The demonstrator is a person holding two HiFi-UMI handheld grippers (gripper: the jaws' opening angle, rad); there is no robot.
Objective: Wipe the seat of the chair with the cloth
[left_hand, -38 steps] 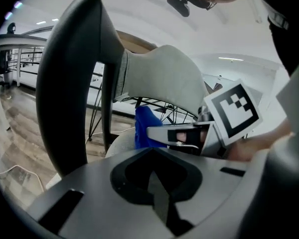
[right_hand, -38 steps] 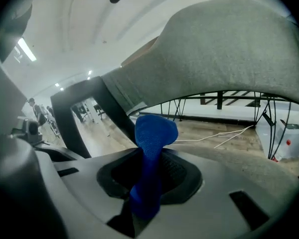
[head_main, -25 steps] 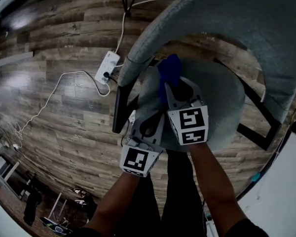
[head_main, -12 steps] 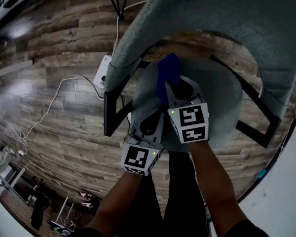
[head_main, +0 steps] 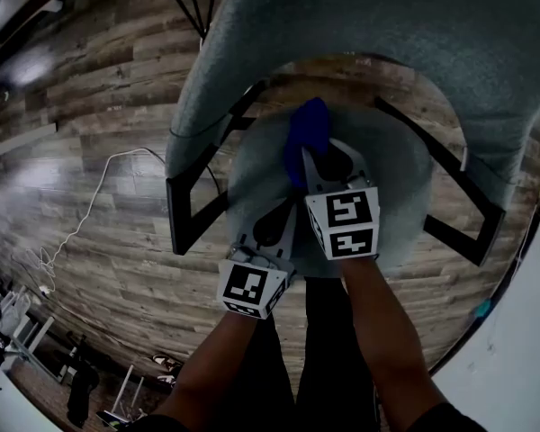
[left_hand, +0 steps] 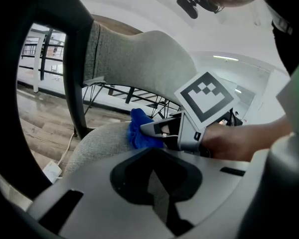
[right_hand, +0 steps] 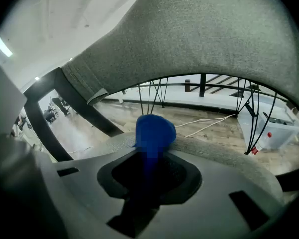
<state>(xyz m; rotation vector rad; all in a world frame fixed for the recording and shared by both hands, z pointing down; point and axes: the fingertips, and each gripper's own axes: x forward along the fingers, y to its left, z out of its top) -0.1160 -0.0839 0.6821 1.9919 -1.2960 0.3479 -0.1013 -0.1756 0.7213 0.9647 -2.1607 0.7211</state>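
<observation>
I have the right gripper [head_main: 304,171] clamped on the cloth [head_main: 308,133]. Its jaws pinch the wad near its base, so most of the fabric sticks out past the tips, where it can meet the upholstery before any plastic does. The cloth sits toward the rear middle of the seat [head_main: 391,183], just in front of the gap under the curved backrest [head_main: 387,16]. From the left gripper view it looks to be resting on the fabric rather than hovering above it. I judge that I am mid-wipe, working the back part of the cushion. The left gripper [head_main: 272,212] is closed on nothing, jaws together. It lies low over the front-left part of the seat, just beside the right one, where I take it to be parked clear of the wiping path rather than helping. Both forearms reach in from the front edge, which lets me push the cloth away from me along the cushion. The cloth is a strong blue and bunched into a rounded lump with soft folds rather than spread flat, so only a small patch can touch at once. The seat is a grey woven cushion, round and slightly domed, carried on a black frame [head_main: 184,212] above a wood floor [head_main: 81,142].
</observation>
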